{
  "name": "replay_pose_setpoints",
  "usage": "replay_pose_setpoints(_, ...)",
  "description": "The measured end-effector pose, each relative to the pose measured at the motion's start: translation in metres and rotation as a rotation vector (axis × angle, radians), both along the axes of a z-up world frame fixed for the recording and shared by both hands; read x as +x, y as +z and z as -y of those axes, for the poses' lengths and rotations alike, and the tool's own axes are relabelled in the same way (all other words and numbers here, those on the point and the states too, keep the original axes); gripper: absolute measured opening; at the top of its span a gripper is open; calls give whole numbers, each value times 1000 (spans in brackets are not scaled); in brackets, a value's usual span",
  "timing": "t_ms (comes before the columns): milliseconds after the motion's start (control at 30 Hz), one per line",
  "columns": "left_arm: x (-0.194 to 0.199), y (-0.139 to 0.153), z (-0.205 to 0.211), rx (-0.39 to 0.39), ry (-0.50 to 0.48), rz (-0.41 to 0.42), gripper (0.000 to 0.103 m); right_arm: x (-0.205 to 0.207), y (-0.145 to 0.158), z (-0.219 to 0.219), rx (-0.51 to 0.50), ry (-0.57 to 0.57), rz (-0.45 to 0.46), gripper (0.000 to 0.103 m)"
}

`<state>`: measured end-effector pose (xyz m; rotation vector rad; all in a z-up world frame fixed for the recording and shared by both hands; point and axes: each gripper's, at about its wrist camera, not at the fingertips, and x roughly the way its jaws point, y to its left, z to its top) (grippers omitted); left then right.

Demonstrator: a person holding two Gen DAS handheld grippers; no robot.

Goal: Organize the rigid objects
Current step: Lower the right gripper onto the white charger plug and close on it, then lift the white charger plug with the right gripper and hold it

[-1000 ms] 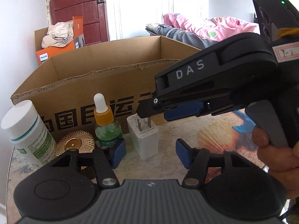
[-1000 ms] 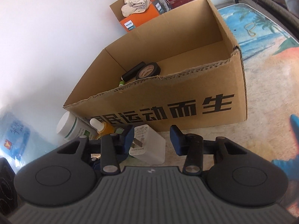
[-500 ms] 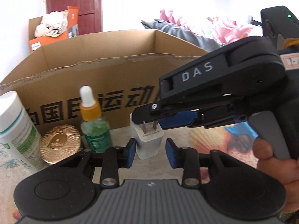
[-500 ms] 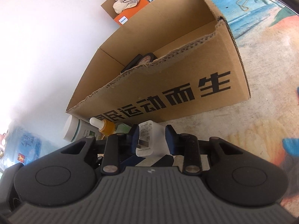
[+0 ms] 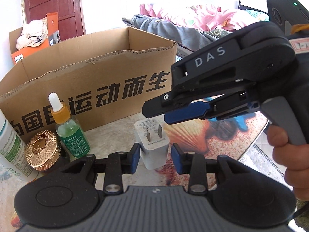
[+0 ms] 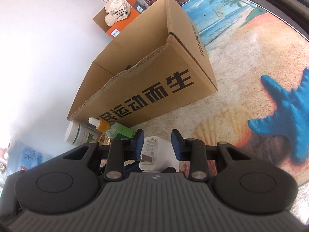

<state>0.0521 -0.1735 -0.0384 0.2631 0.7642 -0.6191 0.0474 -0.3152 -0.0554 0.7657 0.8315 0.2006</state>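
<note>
A beach-print tabletop [image 5: 222, 141] carries an open cardboard box [image 5: 100, 73]. Just in front of the box stands a white plug adapter [image 5: 152, 145], prongs up, glossy and hard. The left gripper [image 5: 153, 158] and right gripper [image 6: 158, 145] both bracket it, narrowly parted, pads not visibly pressing. Two tools crowding one slick block could knock it over.

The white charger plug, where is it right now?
In the left wrist view the white charger plug stands prongs-up on the table between the left gripper's blue pads, in front of the cardboard box, right of the green dropper bottle.
</note>
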Motion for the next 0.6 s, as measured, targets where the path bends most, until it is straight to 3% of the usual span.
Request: replay_pose_setpoints(600, 11, -6, 5, 10, -7, -18, 35, -2, -13, -4, 39, -14, -33, 30)
